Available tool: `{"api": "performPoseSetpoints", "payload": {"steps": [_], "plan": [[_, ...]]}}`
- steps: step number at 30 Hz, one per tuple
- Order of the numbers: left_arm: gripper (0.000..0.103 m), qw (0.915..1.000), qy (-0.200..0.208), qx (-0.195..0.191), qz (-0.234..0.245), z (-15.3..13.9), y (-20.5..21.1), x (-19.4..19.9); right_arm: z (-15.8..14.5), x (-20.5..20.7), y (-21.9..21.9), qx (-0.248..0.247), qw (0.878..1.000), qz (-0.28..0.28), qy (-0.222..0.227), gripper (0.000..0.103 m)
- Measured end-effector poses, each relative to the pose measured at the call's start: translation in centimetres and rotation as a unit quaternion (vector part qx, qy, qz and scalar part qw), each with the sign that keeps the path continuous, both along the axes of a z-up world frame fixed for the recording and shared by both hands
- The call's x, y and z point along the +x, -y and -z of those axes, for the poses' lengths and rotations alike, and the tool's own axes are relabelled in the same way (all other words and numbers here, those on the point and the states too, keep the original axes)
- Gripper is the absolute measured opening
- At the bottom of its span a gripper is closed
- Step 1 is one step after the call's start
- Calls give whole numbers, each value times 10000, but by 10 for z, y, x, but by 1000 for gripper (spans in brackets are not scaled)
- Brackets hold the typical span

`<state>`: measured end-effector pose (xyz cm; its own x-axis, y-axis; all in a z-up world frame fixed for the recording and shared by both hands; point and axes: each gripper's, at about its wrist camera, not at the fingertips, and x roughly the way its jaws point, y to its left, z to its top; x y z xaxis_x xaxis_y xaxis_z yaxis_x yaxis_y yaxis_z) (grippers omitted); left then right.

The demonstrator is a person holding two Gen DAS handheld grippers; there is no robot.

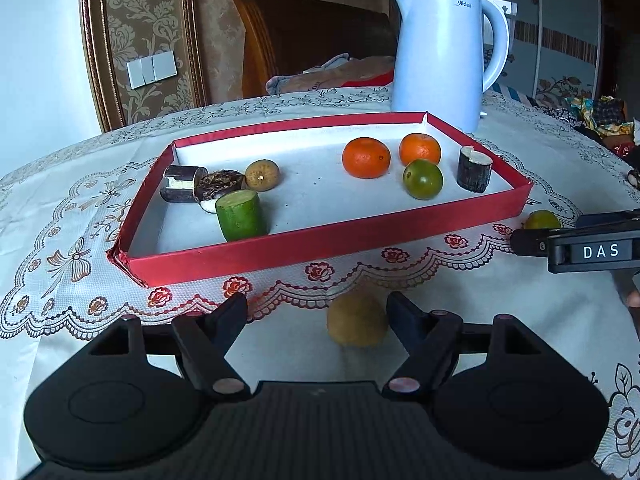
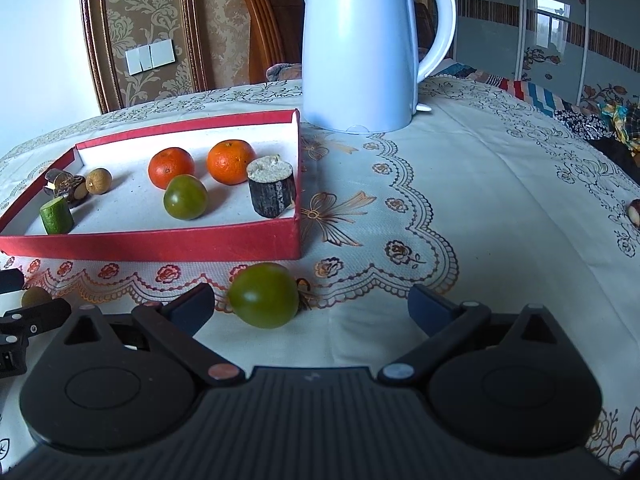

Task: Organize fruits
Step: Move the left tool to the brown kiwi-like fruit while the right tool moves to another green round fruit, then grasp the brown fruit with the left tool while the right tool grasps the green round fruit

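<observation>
A red tray [image 1: 320, 246] [image 2: 160, 246] holds two orange mandarins [image 1: 366, 157] [image 2: 171, 168], a green mandarin [image 1: 423, 179] [image 2: 185, 197], a green cucumber piece [image 1: 242, 216] [image 2: 57, 215], dark sugarcane pieces [image 1: 474, 169] [image 2: 273, 190] and a brown longan [image 1: 262, 175] [image 2: 98, 180]. My left gripper [image 1: 316, 312] is open, with a loose brown longan [image 1: 357, 321] on the cloth between its fingers. My right gripper [image 2: 310, 306] is open, with a loose green mandarin [image 2: 264, 295] [image 1: 542, 220] between its fingers, nearer the left one.
A white electric kettle [image 1: 440, 52] [image 2: 360, 44] stands behind the tray's right end. A small brown nut [image 2: 635, 213] lies at the table's far right. A chair [image 1: 304, 40] and wall are behind the lace-covered table [image 2: 480, 200].
</observation>
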<state>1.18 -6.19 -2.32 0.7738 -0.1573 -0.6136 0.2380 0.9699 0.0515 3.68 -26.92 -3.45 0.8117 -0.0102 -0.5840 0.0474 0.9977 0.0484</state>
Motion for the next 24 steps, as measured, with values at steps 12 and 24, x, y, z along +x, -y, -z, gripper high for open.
{"api": "performPoseSetpoints", "payload": {"steps": [12, 24], "plan": [[70, 10000, 30, 33, 39, -1, 1, -1, -2, 3, -9, -118, 9998, -120, 79, 81], [30, 9998, 122, 100, 87, -4, 2, -5, -4, -1, -17, -358, 9988, -239, 224, 50]]}}
